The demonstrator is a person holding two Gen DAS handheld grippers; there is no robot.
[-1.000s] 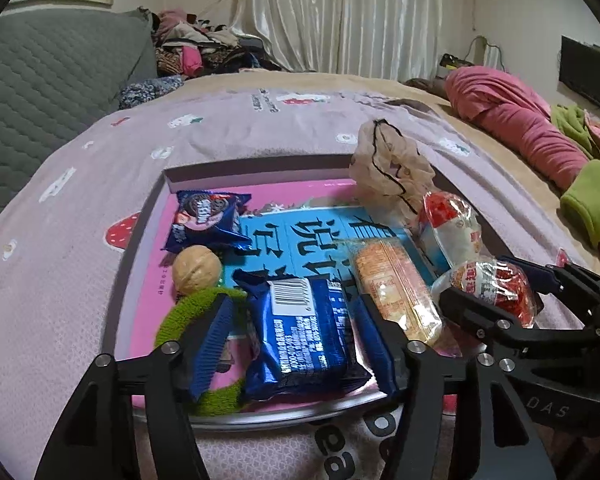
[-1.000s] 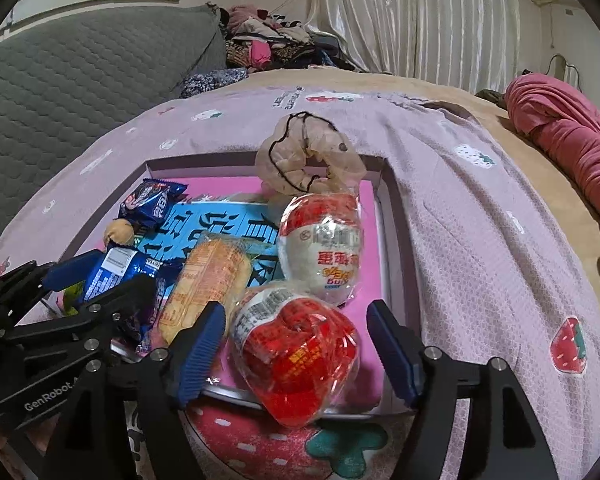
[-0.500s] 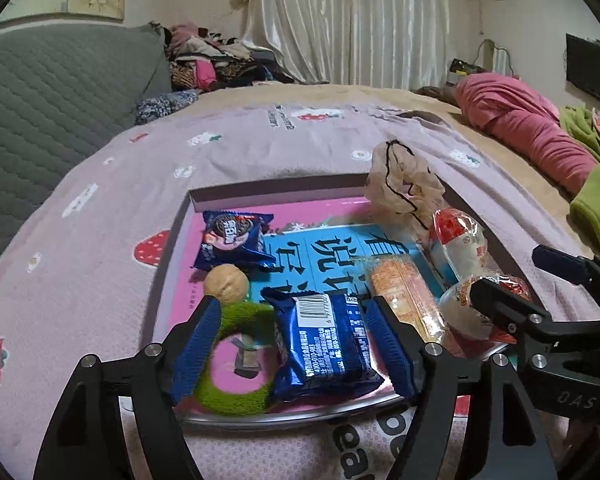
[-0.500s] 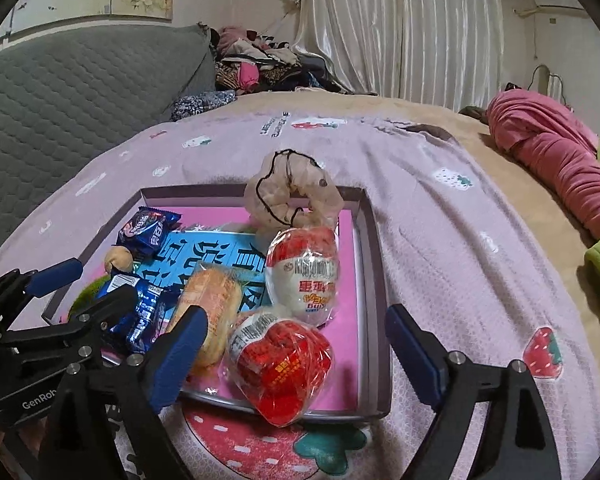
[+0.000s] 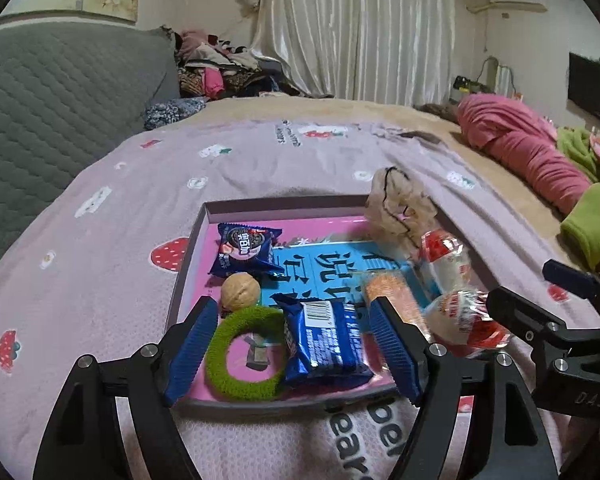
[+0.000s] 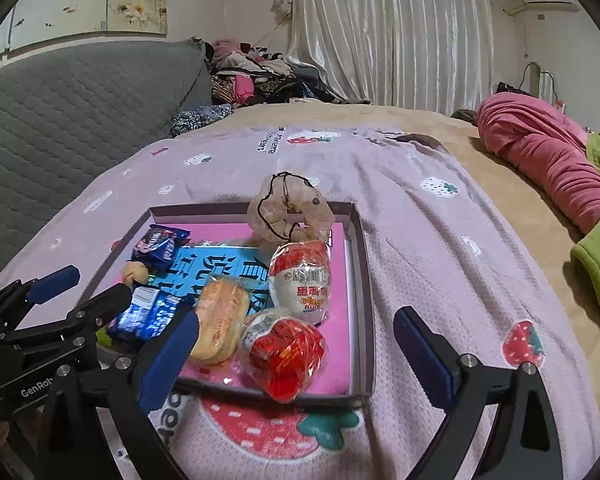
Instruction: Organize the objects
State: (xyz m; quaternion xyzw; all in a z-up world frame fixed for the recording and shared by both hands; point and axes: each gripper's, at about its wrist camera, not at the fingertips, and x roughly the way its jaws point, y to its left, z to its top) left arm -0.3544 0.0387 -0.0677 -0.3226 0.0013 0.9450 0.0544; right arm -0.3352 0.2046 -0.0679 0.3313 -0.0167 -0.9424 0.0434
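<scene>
A shallow pink tray (image 5: 192,256) (image 6: 362,264) lies on the bed. It holds a blue biscuit pack (image 5: 324,340) (image 6: 148,314), a green scrunchie (image 5: 240,354), a walnut (image 5: 240,292), a small cookie pack (image 5: 244,248) (image 6: 158,244), an orange snack pack (image 5: 394,304) (image 6: 220,322), a red wrapped snack (image 6: 286,356), a red-and-white wrapped snack (image 6: 302,280) and a beige scrunchie (image 5: 400,208) (image 6: 288,210). My left gripper (image 5: 292,350) is open and empty above the tray's near edge. My right gripper (image 6: 296,354) is open and empty, with the red snack below it.
A lilac strawberry-print blanket (image 6: 420,240) covers the bed. A grey quilted headboard (image 5: 52,108) stands at the left. Pink and green bedding (image 6: 548,160) lies at the right. A clothes pile (image 6: 252,76) and curtains are at the back.
Both grippers have pulled back and up from the tray and opened wider. The blue biscuit pack and the red snack stay lying in the tray.
</scene>
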